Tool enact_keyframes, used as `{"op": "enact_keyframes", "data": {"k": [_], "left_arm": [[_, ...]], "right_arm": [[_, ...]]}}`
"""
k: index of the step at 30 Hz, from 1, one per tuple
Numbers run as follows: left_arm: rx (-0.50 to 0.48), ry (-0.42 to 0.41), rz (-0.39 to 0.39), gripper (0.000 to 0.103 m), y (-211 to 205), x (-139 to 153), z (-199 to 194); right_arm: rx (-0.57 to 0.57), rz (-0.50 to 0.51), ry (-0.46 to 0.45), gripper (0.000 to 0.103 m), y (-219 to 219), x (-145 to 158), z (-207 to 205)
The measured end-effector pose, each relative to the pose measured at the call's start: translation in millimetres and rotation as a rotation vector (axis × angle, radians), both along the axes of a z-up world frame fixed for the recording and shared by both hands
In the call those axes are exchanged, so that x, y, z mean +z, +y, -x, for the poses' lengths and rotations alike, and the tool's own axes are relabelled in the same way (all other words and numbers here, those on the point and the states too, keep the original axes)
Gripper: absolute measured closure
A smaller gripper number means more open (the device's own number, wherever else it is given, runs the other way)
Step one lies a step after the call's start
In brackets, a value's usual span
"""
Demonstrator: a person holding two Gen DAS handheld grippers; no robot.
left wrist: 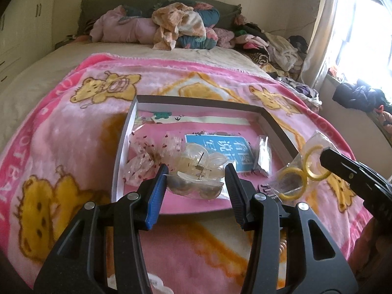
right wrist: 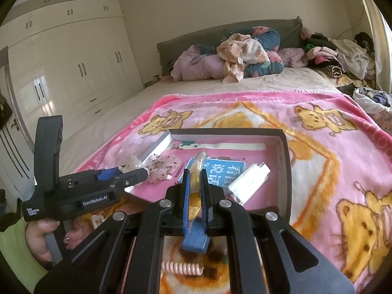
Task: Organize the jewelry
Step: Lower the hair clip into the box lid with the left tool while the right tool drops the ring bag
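My left gripper (left wrist: 196, 178) is shut on a clear bag holding a transparent hair claw clip (left wrist: 198, 169), over the near part of a shallow dark-rimmed box (left wrist: 203, 103). To the right, my right gripper (left wrist: 325, 156) pinches a clear bag of yellow rings (left wrist: 303, 174) above the box's right rim. The right wrist view shows the right gripper (right wrist: 195, 174) shut on that yellow-ring bag (right wrist: 196, 191), with the left gripper (right wrist: 137, 171) at the left holding crinkled clear plastic. The box (right wrist: 286, 161) lies on a pink bear blanket (right wrist: 330, 147).
In the box lie a blue card with white characters (left wrist: 220, 147), a red-speckled clear bag (left wrist: 144, 156) and a small clear packet (left wrist: 263, 156). A pink spiral hair tie (right wrist: 182, 268) lies under the right gripper. Clothes pile (right wrist: 245, 54) at the headboard; wardrobe (right wrist: 73, 73) at left.
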State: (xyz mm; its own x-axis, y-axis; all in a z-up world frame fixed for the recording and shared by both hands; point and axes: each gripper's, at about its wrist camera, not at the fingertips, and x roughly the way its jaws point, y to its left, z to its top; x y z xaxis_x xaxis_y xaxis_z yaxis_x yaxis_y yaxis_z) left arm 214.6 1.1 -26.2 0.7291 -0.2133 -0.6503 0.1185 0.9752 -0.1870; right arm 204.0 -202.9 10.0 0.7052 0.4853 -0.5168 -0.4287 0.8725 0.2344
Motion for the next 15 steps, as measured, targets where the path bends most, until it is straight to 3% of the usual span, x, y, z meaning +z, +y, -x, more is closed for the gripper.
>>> {"op": "enact_keyframes", "data": {"k": [15], "left_arm": [[0.001, 0.022, -0.033, 0.064, -12, -14, -34]], "right_arm": [[-0.039, -0.004, 0.034, 0.095, -8, -15, -45]]}}
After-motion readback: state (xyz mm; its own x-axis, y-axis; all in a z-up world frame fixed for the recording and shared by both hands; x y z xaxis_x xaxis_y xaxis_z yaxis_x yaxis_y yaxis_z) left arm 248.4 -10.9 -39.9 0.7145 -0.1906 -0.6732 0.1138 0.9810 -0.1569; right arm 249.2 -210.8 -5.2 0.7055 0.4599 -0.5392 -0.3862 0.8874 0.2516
